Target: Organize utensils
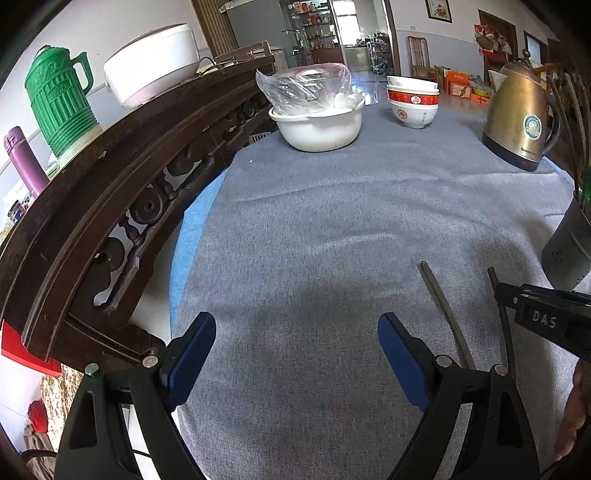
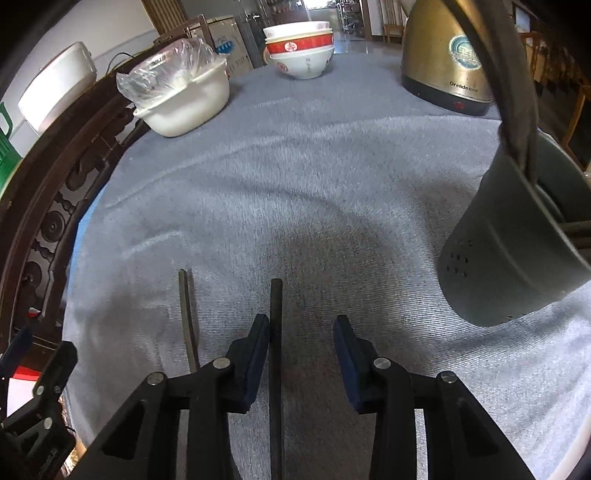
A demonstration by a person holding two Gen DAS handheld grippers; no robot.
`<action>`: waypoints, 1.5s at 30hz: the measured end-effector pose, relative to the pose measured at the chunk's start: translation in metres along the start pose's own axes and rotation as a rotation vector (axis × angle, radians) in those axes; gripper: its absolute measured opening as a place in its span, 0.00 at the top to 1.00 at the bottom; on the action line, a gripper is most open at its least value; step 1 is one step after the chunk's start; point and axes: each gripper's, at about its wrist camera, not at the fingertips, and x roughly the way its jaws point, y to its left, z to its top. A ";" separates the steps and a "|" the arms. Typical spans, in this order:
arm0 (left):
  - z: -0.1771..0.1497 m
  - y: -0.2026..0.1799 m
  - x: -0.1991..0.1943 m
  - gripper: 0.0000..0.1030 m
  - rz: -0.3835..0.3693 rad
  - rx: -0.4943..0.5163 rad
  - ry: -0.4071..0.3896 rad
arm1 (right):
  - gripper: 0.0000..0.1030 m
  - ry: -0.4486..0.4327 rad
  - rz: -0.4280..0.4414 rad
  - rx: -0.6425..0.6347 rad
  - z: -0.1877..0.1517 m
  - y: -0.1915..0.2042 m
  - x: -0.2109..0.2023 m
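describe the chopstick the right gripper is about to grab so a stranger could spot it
Start from the grey perforated utensil holder at the right of the grey tablecloth. To its left, two dark chopsticks lie side by side, apart. The target chopstick is the one nearer the holder, running between the open fingers of the right gripper; the other chopstick lies outside them.

A grey cloth (image 1: pixel 332 229) covers the table, with a dark carved wooden rail (image 1: pixel 122 192) curving along its left side. Far off, white walls, a wooden chair (image 1: pixel 419 55) and a bright window (image 1: pixel 347 22) over a shiny floor.
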 end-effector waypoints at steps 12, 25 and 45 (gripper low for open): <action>-0.001 -0.003 -0.003 0.13 0.000 0.007 -0.001 | 0.89 -0.019 0.008 -0.002 -0.004 -0.003 0.006; 0.011 -0.017 0.005 0.13 -0.093 0.033 0.043 | 0.92 -0.049 0.023 0.028 -0.012 -0.033 -0.010; 0.046 -0.061 0.082 0.42 -0.384 -0.018 0.365 | 0.91 -0.036 0.091 0.032 -0.013 -0.054 -0.005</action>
